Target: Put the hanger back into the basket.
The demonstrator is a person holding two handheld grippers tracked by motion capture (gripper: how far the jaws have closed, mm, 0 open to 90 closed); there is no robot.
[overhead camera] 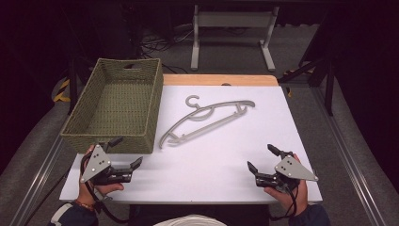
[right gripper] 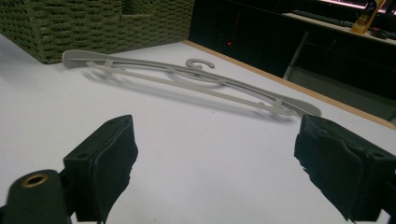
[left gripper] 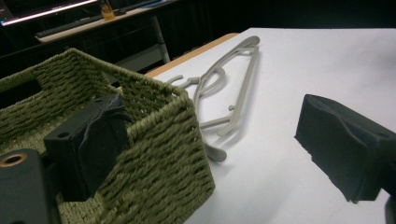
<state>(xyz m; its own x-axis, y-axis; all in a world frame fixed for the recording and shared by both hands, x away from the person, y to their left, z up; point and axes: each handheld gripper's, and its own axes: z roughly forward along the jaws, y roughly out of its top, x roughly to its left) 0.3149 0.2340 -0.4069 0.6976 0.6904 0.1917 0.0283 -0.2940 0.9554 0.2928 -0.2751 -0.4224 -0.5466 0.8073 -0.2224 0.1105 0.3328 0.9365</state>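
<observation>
Hanger (overhead camera: pixel 207 120): grey plastic, flat on the white table (overhead camera: pixel 226 155) at frame centre, just right of the green woven basket (overhead camera: pixel 117 101). We note the left gripper (overhead camera: pixel 126 151) lower left and the right gripper (overhead camera: pixel 261 157) lower right, jaws spread, holding nothing.

White desk with a basket and a hanger on it

The desk (overhead camera: pixel 221 165) has a plain white top with a strip of light wood along its far edge. A green woven basket (overhead camera: pixel 115 106), rectangular and open on top with a handle slot cut in its far wall, stands on the left part of the desk, its far end reaching past the white surface. Just to the right of the basket a grey plastic clothes hanger (overhead camera: pixel 207 120) lies flat on the white top, set at a slant, its hook pointing toward the far edge and its lower end close to the basket's near right corner.
</observation>
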